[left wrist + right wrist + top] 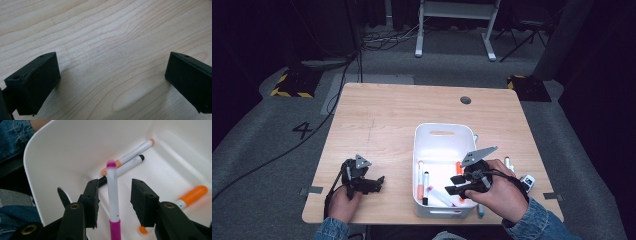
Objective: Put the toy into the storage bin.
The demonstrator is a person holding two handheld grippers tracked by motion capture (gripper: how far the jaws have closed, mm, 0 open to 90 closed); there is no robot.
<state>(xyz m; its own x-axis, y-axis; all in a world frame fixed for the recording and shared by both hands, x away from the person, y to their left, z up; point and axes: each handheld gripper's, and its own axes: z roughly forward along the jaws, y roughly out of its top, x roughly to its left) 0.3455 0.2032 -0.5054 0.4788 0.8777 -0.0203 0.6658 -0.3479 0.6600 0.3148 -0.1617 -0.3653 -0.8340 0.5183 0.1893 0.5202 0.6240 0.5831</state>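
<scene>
Your right gripper (113,202) hangs over the near end of the white plastic rectangular bin (439,131), its jaws parted to a middling gap on either side of a white marker with a magenta cap and magenta end (113,195). The pads stand clear of the barrel on both sides, so nothing grips the marker; it lies blurred between the jaws, above the bin floor. Inside the bin, a white marker with a pale orange cap (135,151) and a white marker with a black cap (130,163) lie side by side, touching, near the far wall in the right gripper view. A white marker with a bright orange cap (192,195) lies apart from them on the floor to the right. From above, a few more markers (508,162) lie on the light wooden table (382,115) just beside the bin's right wall. Your left gripper (112,82) rests on bare tabletop well left of the bin, jaws spread wide and empty.
</scene>
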